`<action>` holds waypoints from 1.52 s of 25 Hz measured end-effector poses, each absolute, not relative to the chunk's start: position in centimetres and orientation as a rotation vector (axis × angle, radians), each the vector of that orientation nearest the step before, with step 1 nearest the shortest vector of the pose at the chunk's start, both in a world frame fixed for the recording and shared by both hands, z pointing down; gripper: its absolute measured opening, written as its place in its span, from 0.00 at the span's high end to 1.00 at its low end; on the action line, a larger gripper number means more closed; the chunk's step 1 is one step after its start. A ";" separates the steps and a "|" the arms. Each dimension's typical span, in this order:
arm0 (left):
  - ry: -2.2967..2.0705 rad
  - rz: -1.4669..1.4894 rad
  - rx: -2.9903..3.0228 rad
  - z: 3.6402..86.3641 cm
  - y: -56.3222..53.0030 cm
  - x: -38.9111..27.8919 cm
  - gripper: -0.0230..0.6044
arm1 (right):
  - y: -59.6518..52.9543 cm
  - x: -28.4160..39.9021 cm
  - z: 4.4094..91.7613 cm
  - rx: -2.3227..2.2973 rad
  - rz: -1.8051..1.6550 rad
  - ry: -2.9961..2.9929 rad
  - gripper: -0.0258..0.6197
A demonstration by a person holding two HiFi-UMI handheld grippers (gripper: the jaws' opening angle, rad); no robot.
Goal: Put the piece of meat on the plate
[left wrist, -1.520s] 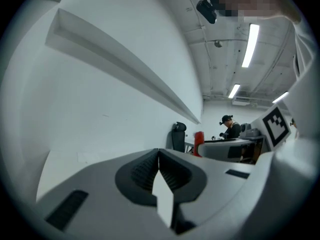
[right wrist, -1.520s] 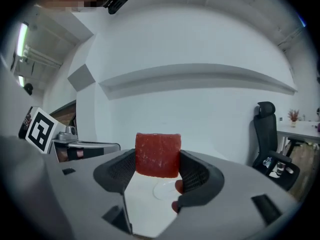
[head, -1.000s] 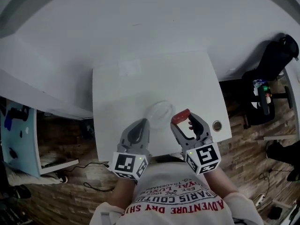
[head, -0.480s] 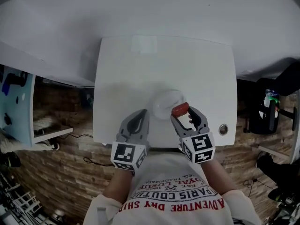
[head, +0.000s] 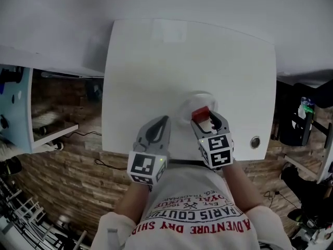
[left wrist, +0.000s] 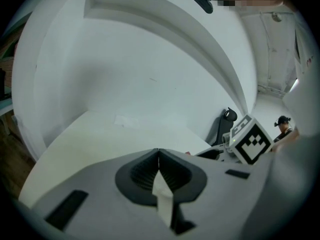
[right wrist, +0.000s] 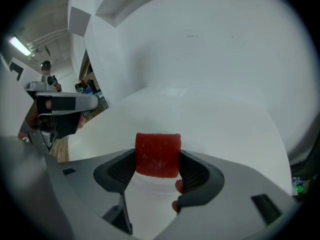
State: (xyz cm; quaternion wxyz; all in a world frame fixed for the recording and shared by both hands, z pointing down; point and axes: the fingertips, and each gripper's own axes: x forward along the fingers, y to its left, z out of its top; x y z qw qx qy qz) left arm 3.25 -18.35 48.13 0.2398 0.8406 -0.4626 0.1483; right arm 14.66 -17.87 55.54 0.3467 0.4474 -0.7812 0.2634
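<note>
Piece of meat: a red block (right wrist: 158,154) with squared sides, softly rounded corners and a slightly grainy, moist-looking face.
Plate: small, round, white and smooth (head: 188,104), hard to pick out against the white top under it.
Right hand-held gripper: grey plastic (head: 207,120) with dark ribbed pads, and its jaws are clamped on the two sides of the piece of meat. The block sits right at the tips.
Left hand-held gripper: same grey shell and ribbed dark pads (left wrist: 158,156). Its jaws are pressed together at the tips with nothing in them.
Marker cubes: a black-and-white square pattern shows on the near end of each hand-held gripper.
Bench: a white rectangular top (head: 156,56), matte and even, with a round metal-rimmed hole (head: 254,141) near its near right corner.
Room: a pale wall stands on the far side. A brown floor laid in a brick-like pattern (head: 67,155) shows to the left and right, and there is dark furniture off to the right.
Where the meat is: over the near part of the plate, between the jaw tips. I cannot tell whether it touches the plate.
Left versus right: the left hand-held gripper sits just left of the plate, over the near edge of the bench.
</note>
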 end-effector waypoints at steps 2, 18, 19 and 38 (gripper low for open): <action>-1.261 0.417 2.286 48.8 -18.3 3.1 0.95 | -18.1 14.5 56.5 1.142 0.686 -2.004 0.53; -1.239 0.453 2.218 51.5 -17.5 1.3 0.95 | -18.2 13.5 59.4 1.075 0.762 -1.918 0.53; -1.237 0.454 2.215 51.5 -17.4 1.2 0.95 | -18.3 13.4 59.4 1.084 0.767 -1.922 0.53; -1.204 0.351 2.357 45.0 -18.2 2.4 0.95 | -19.8 13.7 48.8 1.376 0.613 -2.107 0.94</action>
